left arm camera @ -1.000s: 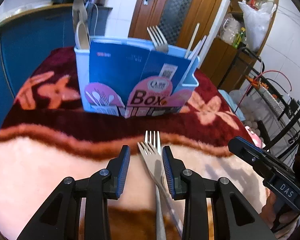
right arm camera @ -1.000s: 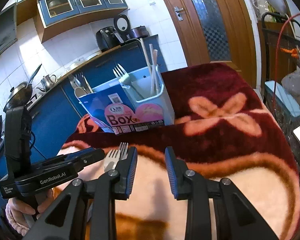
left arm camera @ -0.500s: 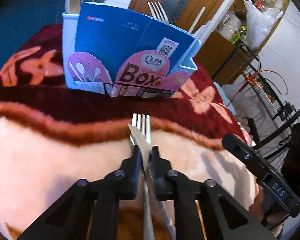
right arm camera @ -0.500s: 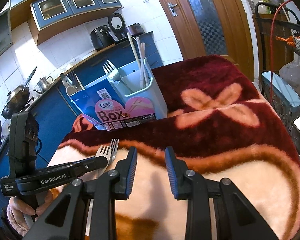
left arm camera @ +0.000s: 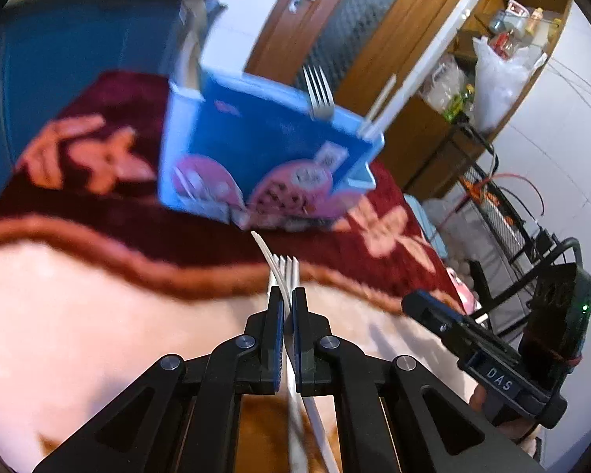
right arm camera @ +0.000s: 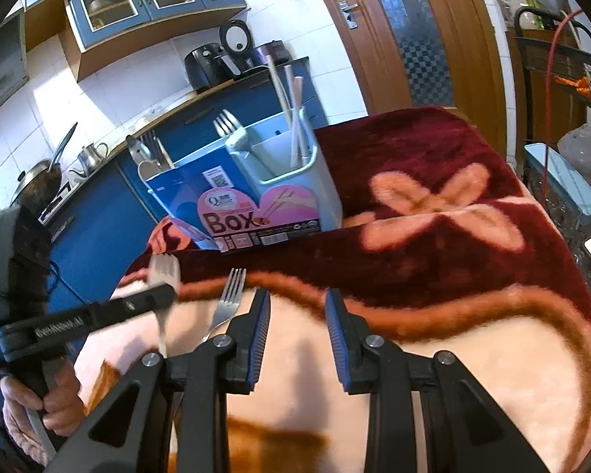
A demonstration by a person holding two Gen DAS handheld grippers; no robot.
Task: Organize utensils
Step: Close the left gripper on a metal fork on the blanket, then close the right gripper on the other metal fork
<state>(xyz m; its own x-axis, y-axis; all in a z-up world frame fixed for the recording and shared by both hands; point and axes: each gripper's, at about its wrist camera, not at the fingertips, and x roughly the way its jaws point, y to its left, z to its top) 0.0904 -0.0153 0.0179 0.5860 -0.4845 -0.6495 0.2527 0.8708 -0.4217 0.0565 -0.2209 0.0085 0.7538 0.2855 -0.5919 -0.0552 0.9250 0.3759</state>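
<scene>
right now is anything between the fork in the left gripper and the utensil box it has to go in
Nothing visible. The left gripper holds one fork, with only open blanket before the utensil box. A second fork lies alongside, off that path.

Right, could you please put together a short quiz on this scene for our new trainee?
1. True or false: the right gripper is shut on something.
2. Fill in: the left gripper is shut on a ____.
3. How many utensils lie loose on the blanket?
Key: 1. False; it is open and empty. 2. fork. 3. One, a second fork.
</scene>
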